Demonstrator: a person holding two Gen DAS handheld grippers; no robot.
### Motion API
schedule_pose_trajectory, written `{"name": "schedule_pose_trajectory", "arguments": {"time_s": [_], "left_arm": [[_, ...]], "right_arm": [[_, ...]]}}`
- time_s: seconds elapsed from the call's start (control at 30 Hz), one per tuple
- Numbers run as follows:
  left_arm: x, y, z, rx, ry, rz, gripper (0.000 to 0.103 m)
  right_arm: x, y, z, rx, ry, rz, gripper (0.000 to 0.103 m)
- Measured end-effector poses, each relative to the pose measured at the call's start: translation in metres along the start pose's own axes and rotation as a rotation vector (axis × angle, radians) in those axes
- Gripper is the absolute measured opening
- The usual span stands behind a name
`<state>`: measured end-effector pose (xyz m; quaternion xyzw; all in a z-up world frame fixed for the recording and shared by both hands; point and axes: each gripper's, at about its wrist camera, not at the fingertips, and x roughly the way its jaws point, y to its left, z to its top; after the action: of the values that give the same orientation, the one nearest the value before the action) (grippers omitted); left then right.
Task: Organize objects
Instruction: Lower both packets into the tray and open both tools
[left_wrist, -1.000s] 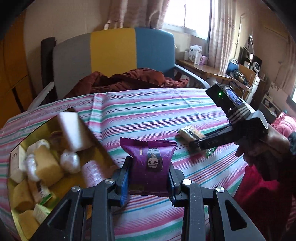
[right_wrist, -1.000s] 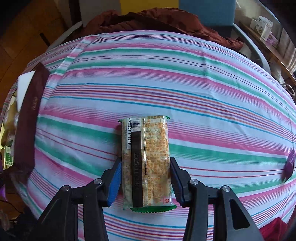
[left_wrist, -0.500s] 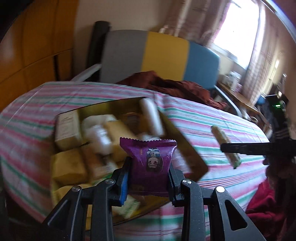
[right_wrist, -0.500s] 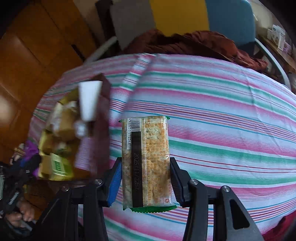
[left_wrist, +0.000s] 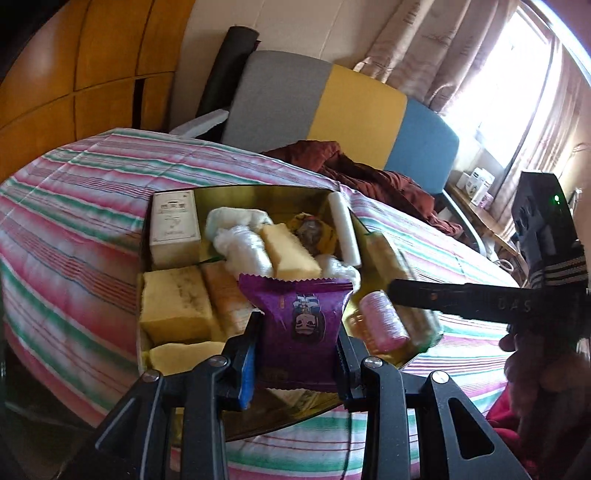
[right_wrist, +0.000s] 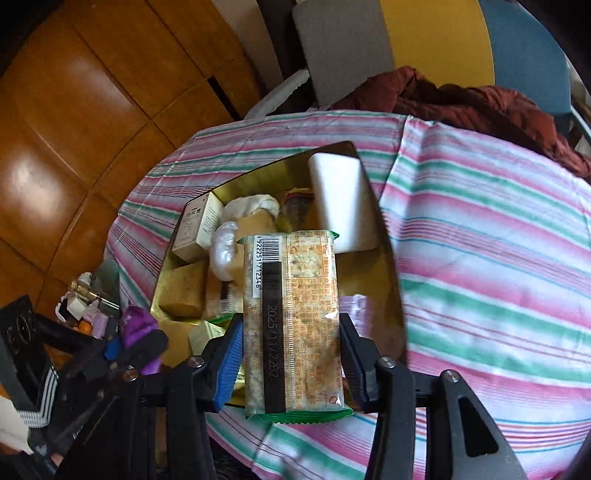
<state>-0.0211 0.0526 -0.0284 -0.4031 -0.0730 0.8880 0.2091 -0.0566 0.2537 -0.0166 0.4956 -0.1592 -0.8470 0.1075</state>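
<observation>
Two grippers each hold a snack above a gold box that sits on a striped tablecloth.

The left gripper has its jaws squeezed tight on a purple snack packet. The packet stands up between the two pads, one pad on each side. Its zigzag top edge points away from the gripper, toward the far side of the box. The little picture on its front faces the camera. The packet hangs over the near edge of the box.

The right gripper has its jaws pressed on a long cracker packet. The pads pinch the packet's two long sides, down near its green end. Its long side runs straight out along the fingers, away from the gripper. The end with the barcode points toward the far side of the box, and the green end sits closest to the camera. The packet hangs over the middle of the box.

Inside the box lie yellow cakes, a white carton, a pink roll and a white pad that leans on the box wall.
</observation>
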Motion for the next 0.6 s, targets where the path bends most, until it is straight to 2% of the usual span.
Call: {"name": "schedule_pose_trajectory", "arguments": {"time_s": [0.23,0.3,0.4,0.6], "left_arm": [[0.021,-0.009,0.005,0.024,0.026,0.022,0.035],[0.028,-0.009,0.006,0.02,0.038,0.021,0.039],[0.032,-0.008,0.003,0.016,0.055,0.015,0.052],[0.03,-0.009,-0.003,0.03,0.052,0.037,0.053]], "right_arm": [[0.016,0.0,-0.001,0.046,0.031,0.012,0.049],[0.021,-0.002,-0.003,0.068,0.036,0.015,0.05],[0.024,-0.002,-0.004,0.074,0.039,0.013,0.05],[0.027,-0.002,-0.006,0.059,0.045,-0.001,0.05]]}}
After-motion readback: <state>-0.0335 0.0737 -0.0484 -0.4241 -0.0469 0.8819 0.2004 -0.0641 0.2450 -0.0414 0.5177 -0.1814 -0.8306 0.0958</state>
